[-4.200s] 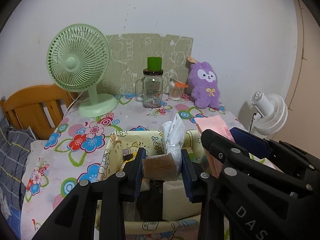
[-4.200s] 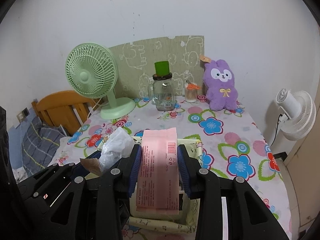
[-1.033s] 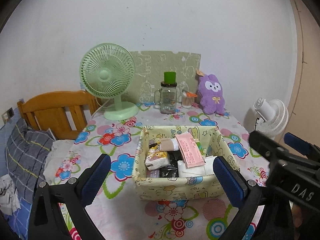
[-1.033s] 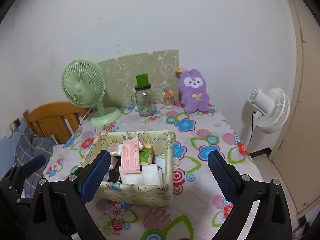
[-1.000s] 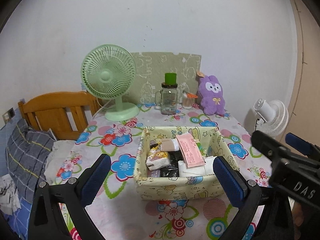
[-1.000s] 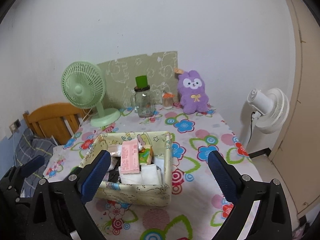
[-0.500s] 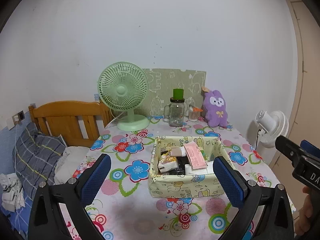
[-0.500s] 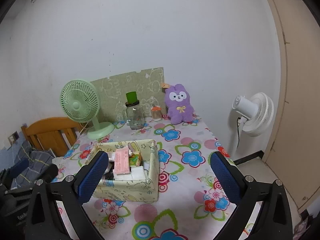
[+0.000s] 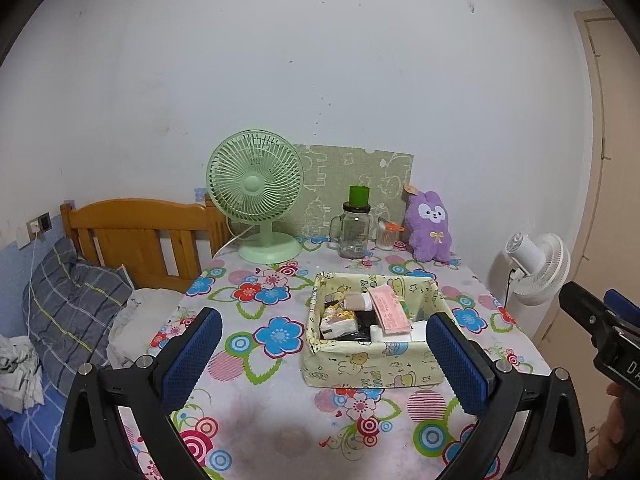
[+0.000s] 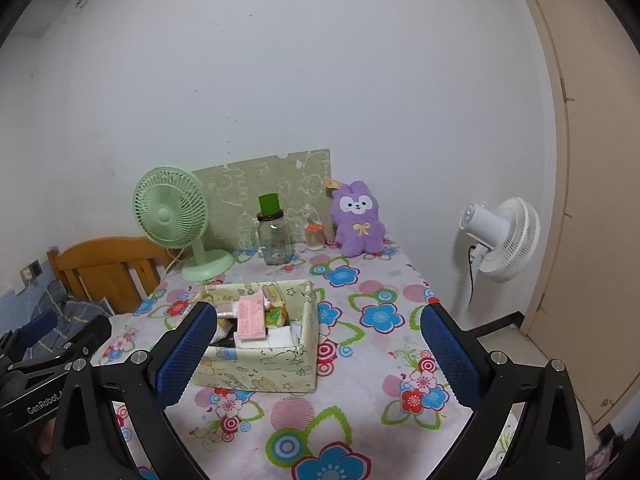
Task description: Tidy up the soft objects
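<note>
A pale yellow fabric basket [image 9: 360,364] stands on the flowered tablecloth [image 9: 276,432]; it also shows in the right wrist view [image 10: 276,368]. It holds a pink packet [image 9: 389,313], a small yellow snack pack [image 9: 338,322] and other soft packs. My left gripper [image 9: 326,356] is open and empty, held well back from the basket. My right gripper [image 10: 318,354] is open and empty too, back from the basket and to its right. A purple plush rabbit [image 9: 430,228] sits at the table's far edge.
A green desk fan [image 9: 256,196], a glass jar with a green lid [image 9: 354,226] and a small cup [image 9: 386,234] stand along the back. A white fan [image 10: 502,240] stands right of the table. A wooden bed frame [image 9: 140,236] and a pillow [image 9: 68,300] lie left.
Both grippers let go of their packets, which now lie in the basket. Both have opened wide and pulled back and up from the table.
</note>
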